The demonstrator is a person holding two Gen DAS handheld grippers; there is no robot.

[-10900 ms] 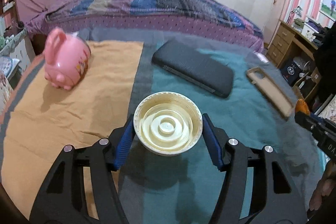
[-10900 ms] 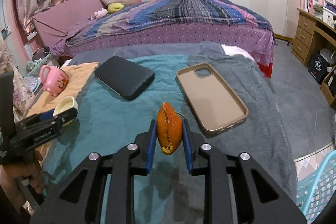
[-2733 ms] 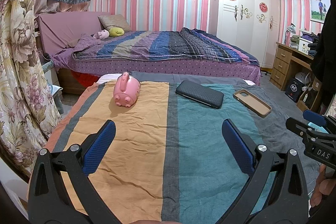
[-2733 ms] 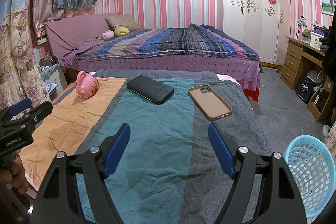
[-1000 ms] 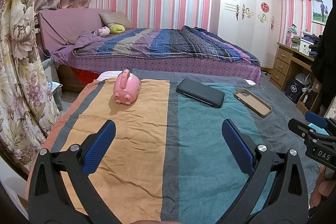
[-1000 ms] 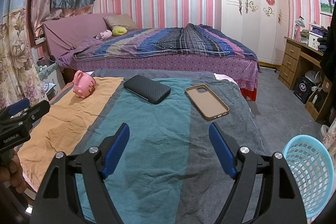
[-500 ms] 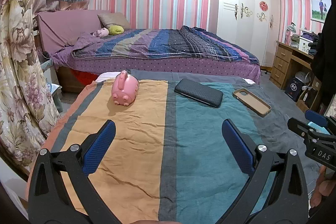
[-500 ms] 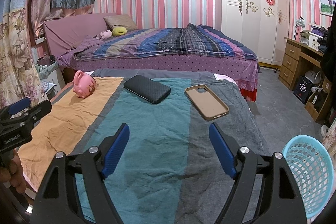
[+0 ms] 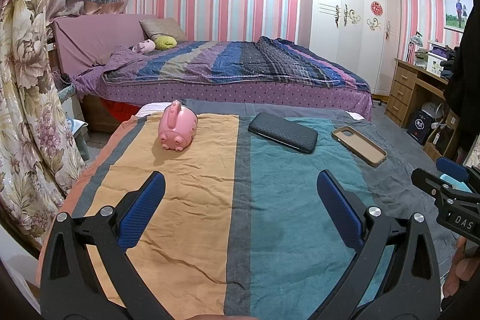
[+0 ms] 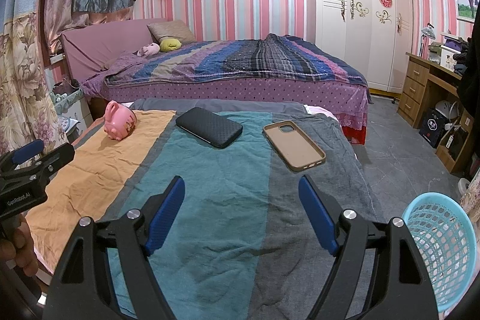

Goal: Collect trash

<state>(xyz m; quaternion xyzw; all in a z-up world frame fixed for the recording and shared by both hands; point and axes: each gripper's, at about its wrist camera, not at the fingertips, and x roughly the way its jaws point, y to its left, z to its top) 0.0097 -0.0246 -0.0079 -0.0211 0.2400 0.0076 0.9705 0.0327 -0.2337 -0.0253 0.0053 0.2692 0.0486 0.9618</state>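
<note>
Trash is nowhere to be seen on the striped cloth (image 10: 210,185); only a pink piggy bank (image 9: 177,129), a black case (image 10: 209,126) and a tan phone cover (image 10: 294,146) lie there, keepsakes rather than litter. The blue basket (image 10: 441,254) stands on the floor off the cloth's right edge, within easy drop of the right gripper (image 10: 240,213). Both it and the left gripper (image 9: 240,209) hover with jaws spread wide and nothing between them, pulled back over the near edge, which suggests collection is finished.
</note>
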